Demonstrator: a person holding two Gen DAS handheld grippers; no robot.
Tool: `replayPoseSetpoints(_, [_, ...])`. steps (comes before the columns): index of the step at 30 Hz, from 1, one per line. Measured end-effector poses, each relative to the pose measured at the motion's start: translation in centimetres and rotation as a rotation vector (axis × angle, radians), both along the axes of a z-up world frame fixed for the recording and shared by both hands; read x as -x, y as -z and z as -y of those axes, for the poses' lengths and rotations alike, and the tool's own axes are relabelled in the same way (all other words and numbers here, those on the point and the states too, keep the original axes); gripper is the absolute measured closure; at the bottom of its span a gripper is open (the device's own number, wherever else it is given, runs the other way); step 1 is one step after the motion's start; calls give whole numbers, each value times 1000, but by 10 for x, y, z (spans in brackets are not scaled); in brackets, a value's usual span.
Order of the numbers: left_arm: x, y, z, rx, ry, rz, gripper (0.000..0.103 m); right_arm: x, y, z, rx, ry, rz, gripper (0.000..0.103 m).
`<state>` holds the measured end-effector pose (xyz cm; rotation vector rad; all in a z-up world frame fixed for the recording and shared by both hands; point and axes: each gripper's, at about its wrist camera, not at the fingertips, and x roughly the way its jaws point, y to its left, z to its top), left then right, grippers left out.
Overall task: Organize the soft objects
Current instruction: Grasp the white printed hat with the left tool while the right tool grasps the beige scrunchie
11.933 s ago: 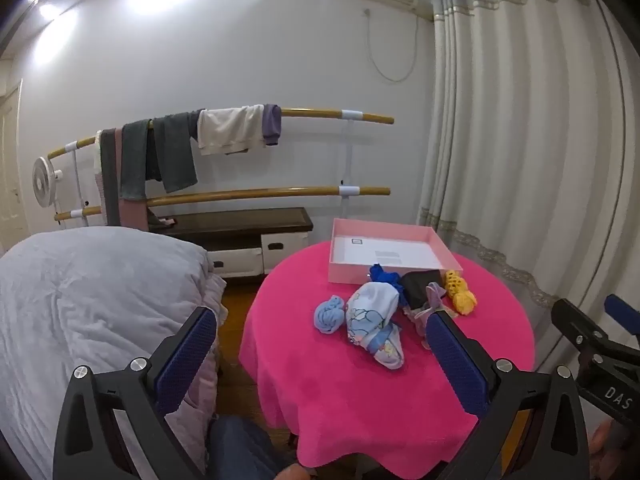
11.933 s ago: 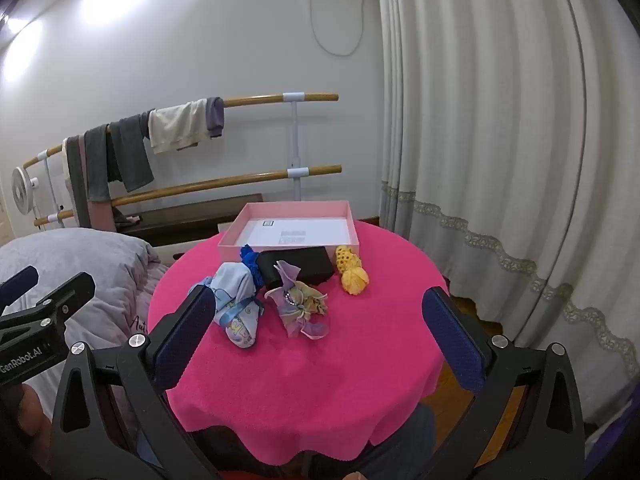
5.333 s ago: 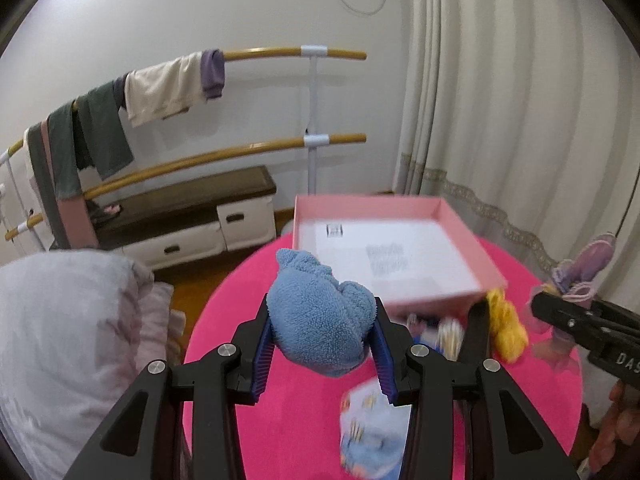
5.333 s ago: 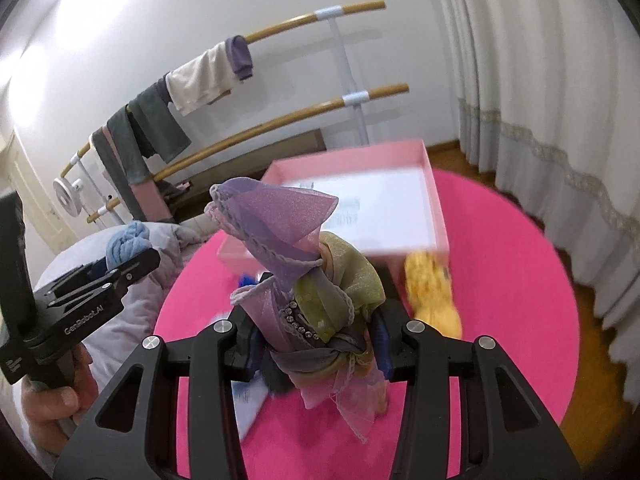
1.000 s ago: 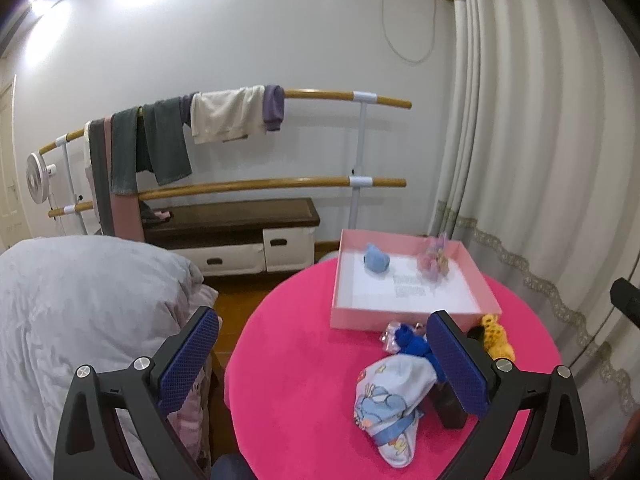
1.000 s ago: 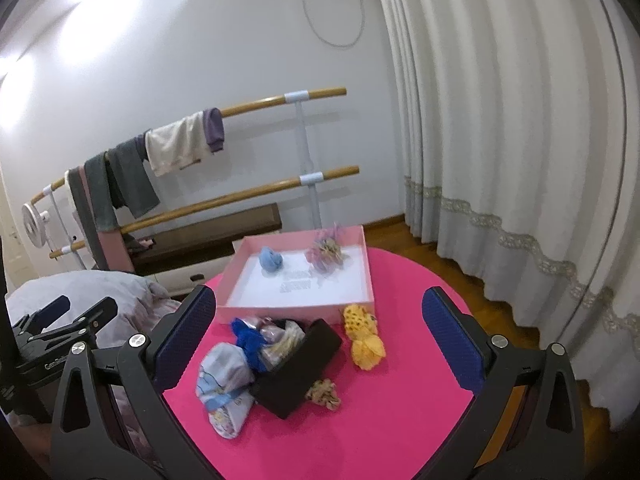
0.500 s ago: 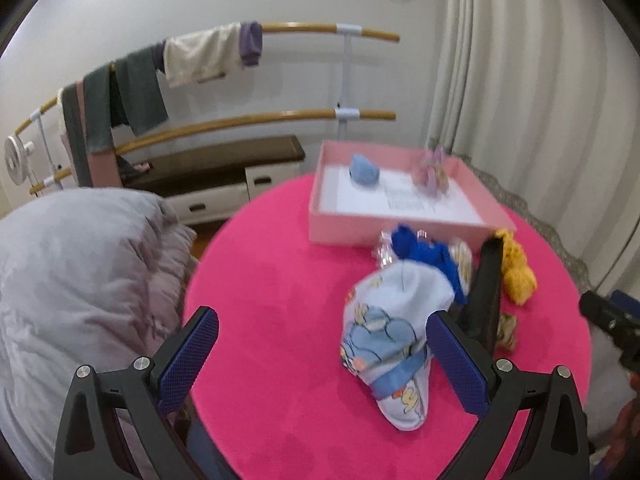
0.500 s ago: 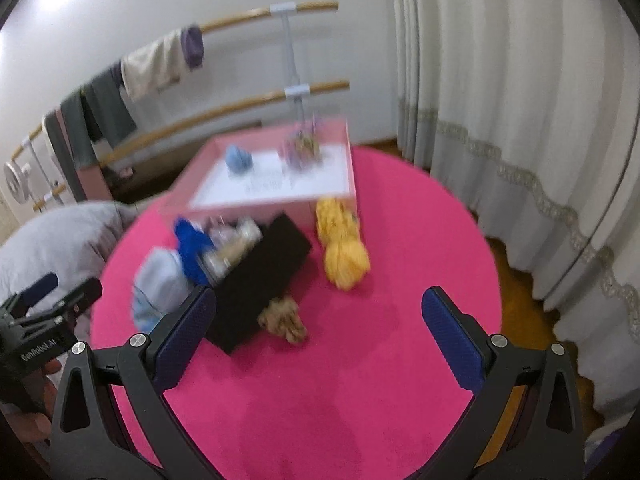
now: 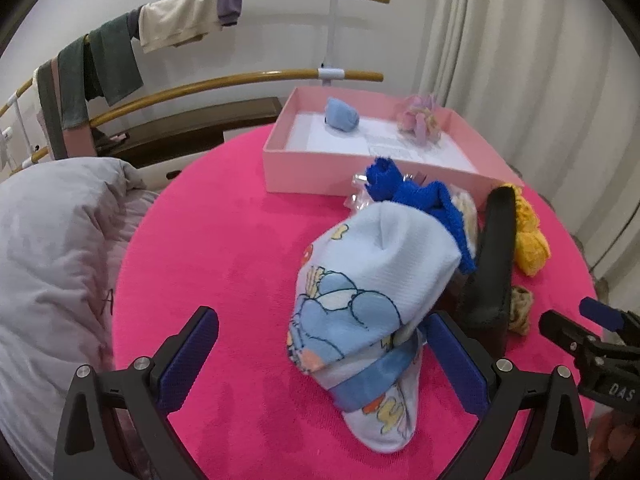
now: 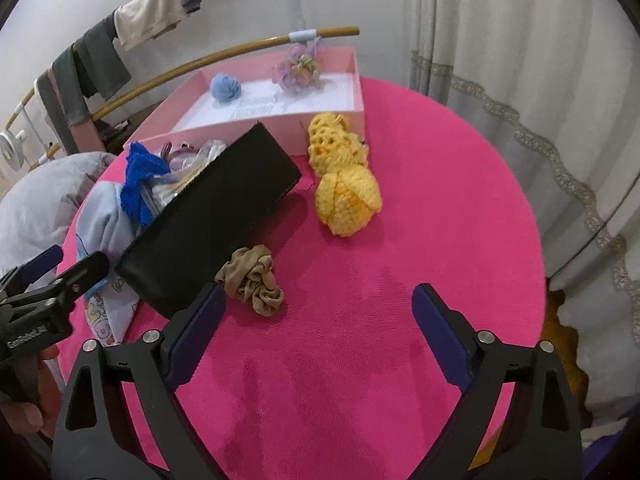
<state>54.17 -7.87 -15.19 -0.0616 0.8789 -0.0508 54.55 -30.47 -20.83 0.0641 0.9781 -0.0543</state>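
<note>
With the left gripper (image 9: 318, 360) spread above the pale-blue cartoon-print baby hat (image 9: 370, 280) and the right gripper (image 10: 316, 338) empty, its jaws closing, the crumpled tan fabric scrunchie (image 10: 252, 280) lies at its eleven o'clock on the pink-clothed desk (image 10: 440, 200), so centre before pinching.

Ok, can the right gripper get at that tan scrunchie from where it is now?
Probably yes. The tan scrunchie lies in the open just ahead of the right gripper, whose closing jaws hold nothing. The black box crowds its left side, so the left finger may brush it.
</note>
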Motion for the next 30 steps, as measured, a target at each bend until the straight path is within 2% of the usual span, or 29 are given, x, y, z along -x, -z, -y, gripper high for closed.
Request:
replayPoseSetpoints(9, [-35,30,0,28,-9,-39,1,-23,22,-13,-26,-89,-43,24])
replayPoseSetpoints(11, [-41,34,-1,40,-1,-45,5,-27,26,-17,-21,-104,-43,26])
replayPoseSetpoints(12, [-44,37,-2,55,6,-54,11,-29,27,-20,-8,-107,-37,27])
replayPoseSetpoints(13, [-46,38,-2,72,12,-62,18,-30,27,-21,4,-110,-32,34])
replayPoseSetpoints(14, [-49,40,-2,88,20,-68,21,-31,27,-23,14,-114,-26,39])
replayPoseSetpoints(16, [-51,39,-1,90,36,-62,36,-31,26,-24,25,-115,-21,63])
replayPoseSetpoints(19, [-51,37,1,86,53,-57,41,-27,23,-20,27,-103,-23,76])
replayPoseSetpoints(22, [-48,35,0,83,60,-51,45,-22,20,-11,11,-78,-20,80])
replayPoseSetpoints(30, [-18,21,-11,43,33,-29,46,-5,6,2,-20,-39,9,81])
